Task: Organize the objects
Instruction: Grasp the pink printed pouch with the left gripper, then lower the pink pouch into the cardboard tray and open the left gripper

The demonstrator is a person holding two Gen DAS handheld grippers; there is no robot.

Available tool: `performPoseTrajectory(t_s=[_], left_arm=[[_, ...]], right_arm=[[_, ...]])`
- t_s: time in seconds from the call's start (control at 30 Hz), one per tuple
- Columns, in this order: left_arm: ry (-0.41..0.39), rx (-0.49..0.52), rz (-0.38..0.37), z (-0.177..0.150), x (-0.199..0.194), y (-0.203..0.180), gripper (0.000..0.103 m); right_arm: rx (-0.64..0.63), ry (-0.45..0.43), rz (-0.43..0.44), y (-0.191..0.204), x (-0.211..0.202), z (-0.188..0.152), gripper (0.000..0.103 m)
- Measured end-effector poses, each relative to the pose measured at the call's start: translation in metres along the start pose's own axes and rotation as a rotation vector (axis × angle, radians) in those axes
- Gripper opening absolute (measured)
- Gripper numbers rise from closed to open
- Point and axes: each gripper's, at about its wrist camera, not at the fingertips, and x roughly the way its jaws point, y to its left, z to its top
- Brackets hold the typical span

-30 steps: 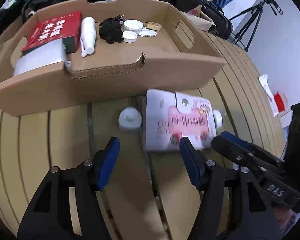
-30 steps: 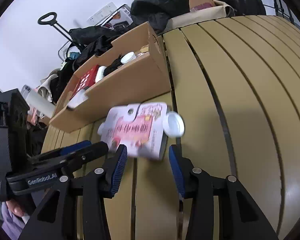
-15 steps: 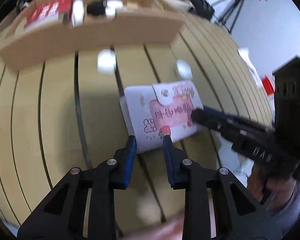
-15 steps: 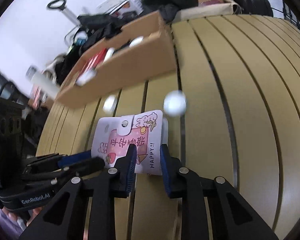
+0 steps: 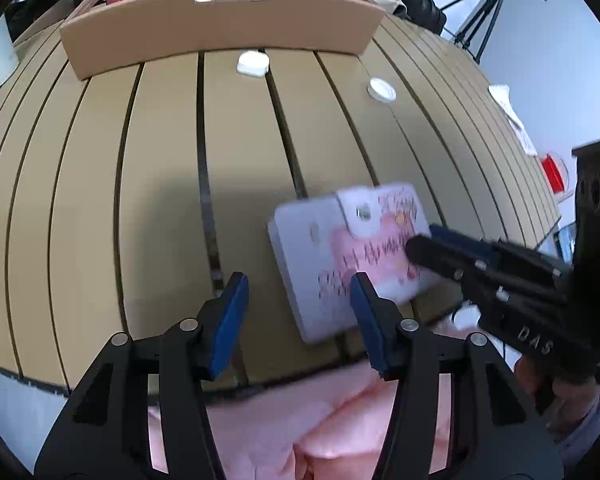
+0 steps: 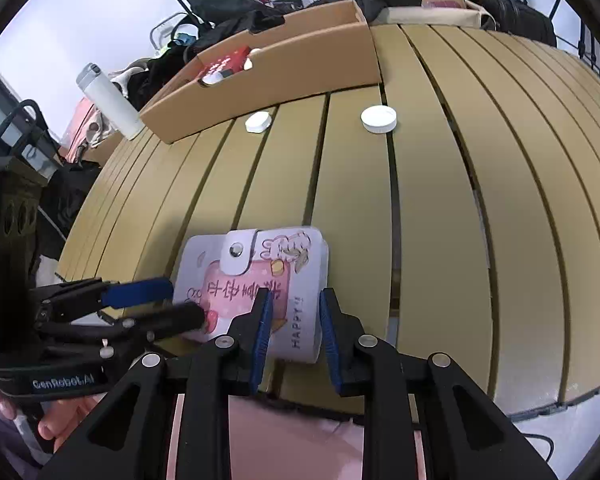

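A: Where is the white wallet (image 6: 260, 280)?

B: Lower middle of the right wrist view, at the near edge of the slatted surface (image 6: 500, 240). The right claw (image 6: 294, 328) is clenched on its near corner, a blue pad on each side of it.

A: And the left claw (image 5: 296, 320)?

B: Released. Its jaws have just been opening, and in the left wrist view nothing sits between the pads; the wallet (blurred there) lies just right of the right-hand pad, at lower right of centre. In the right wrist view that claw comes in from the lower left, its tips at the wallet's left edge; whether they touch it I cannot tell.

A: Anything else on the surface?

B: A round white cap (image 6: 379, 119) and a squarish white case (image 6: 259, 122), both in the upper middle and well apart from the wallet. Behind them is the cardboard tray (image 6: 300, 76) with a red box (image 6: 226, 62) inside. A white bottle (image 6: 110, 102) leans at the tray's left end.
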Motion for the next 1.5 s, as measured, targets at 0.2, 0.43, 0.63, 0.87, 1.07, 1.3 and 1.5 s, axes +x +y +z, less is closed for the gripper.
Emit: performPoseTrajectory(t_s=[0.2,0.43,0.63,0.87,1.07,1.3,1.5], left_arm=[[-0.01,-0.019,-0.056,0.009,0.004,0.001,0.025],[-0.095,-0.028,-0.052,0.027,-0.014,-0.002,0.009],[-0.245,0.03,-0.036,0.123,-0.057,-0.01,0.009],[-0.216,-0.034,-0.06,0.255,-0.05,0.012,0.009],[-0.091,-0.088,-0.04,0.268,0.013,0.036,0.009],[0.004,-0.052,-0.026,0.254,0.065,0.04,0.009],[-0.009,-0.01,0.022,0.252,0.06,0.037,0.026]], right_arm=[[0.007,-0.005,0.015,-0.003,0.004,0.006,0.033],[0.014,-0.039,0.03,-0.001,-0.003,0.019,0.022],[-0.063,-0.158,0.037,0.01,-0.038,0.109,0.019],[-0.084,-0.171,0.035,0.012,-0.032,0.247,0.019],[-0.087,-0.025,-0.06,-0.001,0.033,0.274,0.019],[-0.099,0.085,-0.121,-0.02,0.077,0.262,0.019],[-0.111,0.057,-0.139,-0.018,0.071,0.267,0.059]])
